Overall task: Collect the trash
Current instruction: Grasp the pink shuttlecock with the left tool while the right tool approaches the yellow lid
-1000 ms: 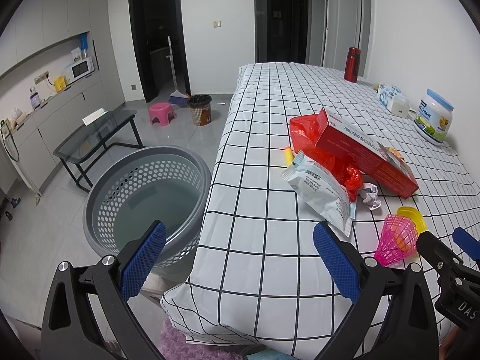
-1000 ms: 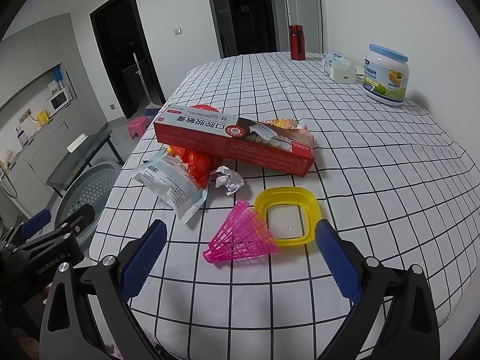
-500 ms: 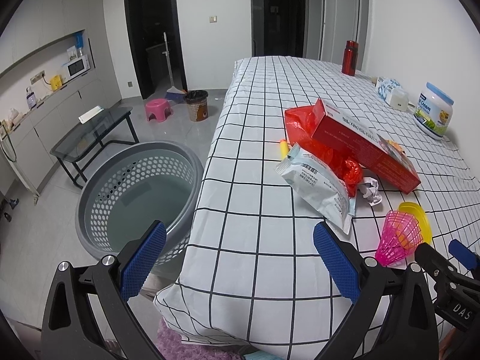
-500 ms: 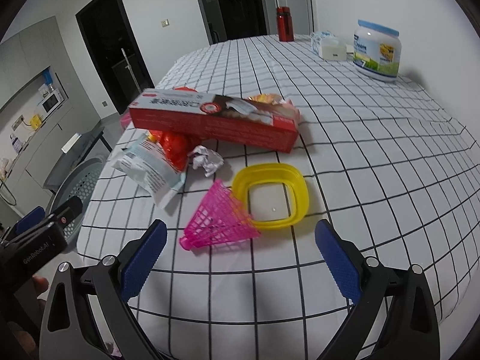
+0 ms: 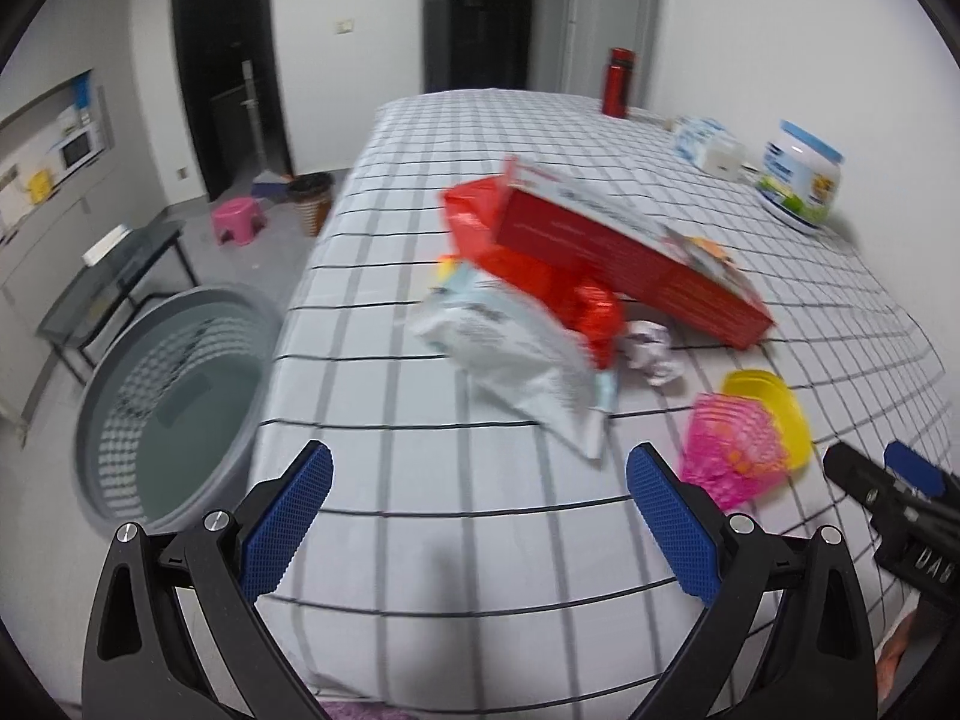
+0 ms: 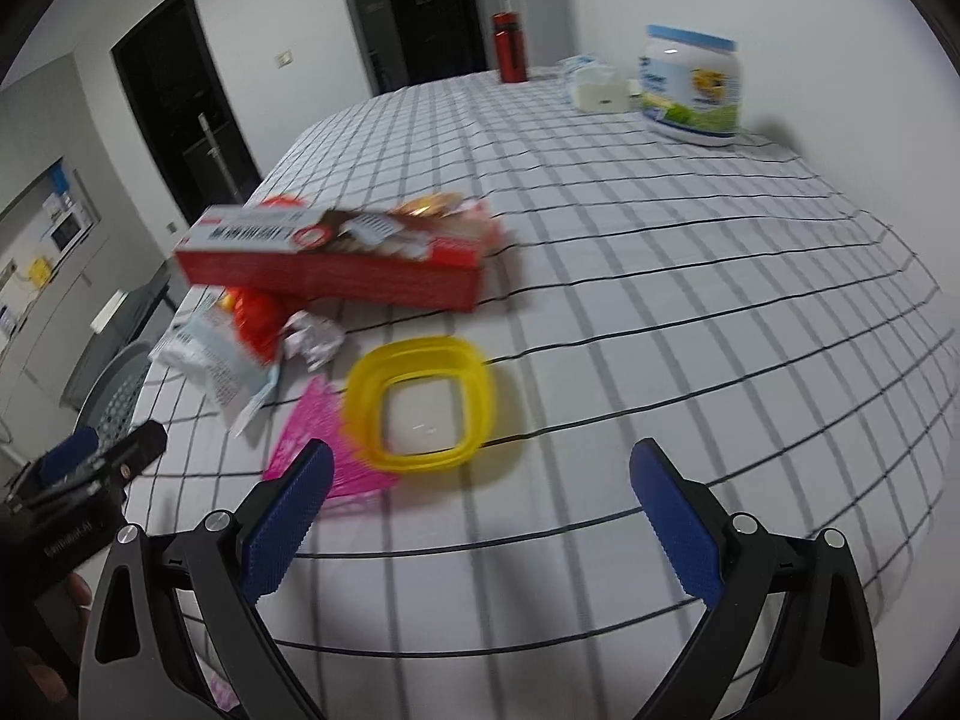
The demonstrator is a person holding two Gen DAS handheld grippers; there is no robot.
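Trash lies on the checked tablecloth [image 5: 420, 480]: a long red box [image 5: 624, 246] [image 6: 336, 258], a red wrapper [image 5: 582, 312], a white snack bag [image 5: 510, 354] [image 6: 210, 360], a crumpled paper ball [image 5: 651, 348] [image 6: 312, 339], a pink net cone [image 5: 729, 450] [image 6: 312, 438] and a yellow square lid [image 5: 768, 414] [image 6: 420, 402]. My left gripper [image 5: 477, 519] is open above the cloth, short of the white bag. My right gripper [image 6: 480, 519] is open just short of the yellow lid, its left finger over the pink cone.
A grey perforated basket [image 5: 168, 396] stands on the floor left of the table. At the far right of the table are a milk powder jar [image 6: 690, 84], a tissue pack [image 6: 594, 84] and a red bottle [image 6: 510, 48]. A glass side table [image 5: 108, 282] is beyond the basket.
Both grippers moved forward toward the trash pile, which now looks larger. The left view swung right, so the basket slid toward the left edge. Both views are motion-blurred.
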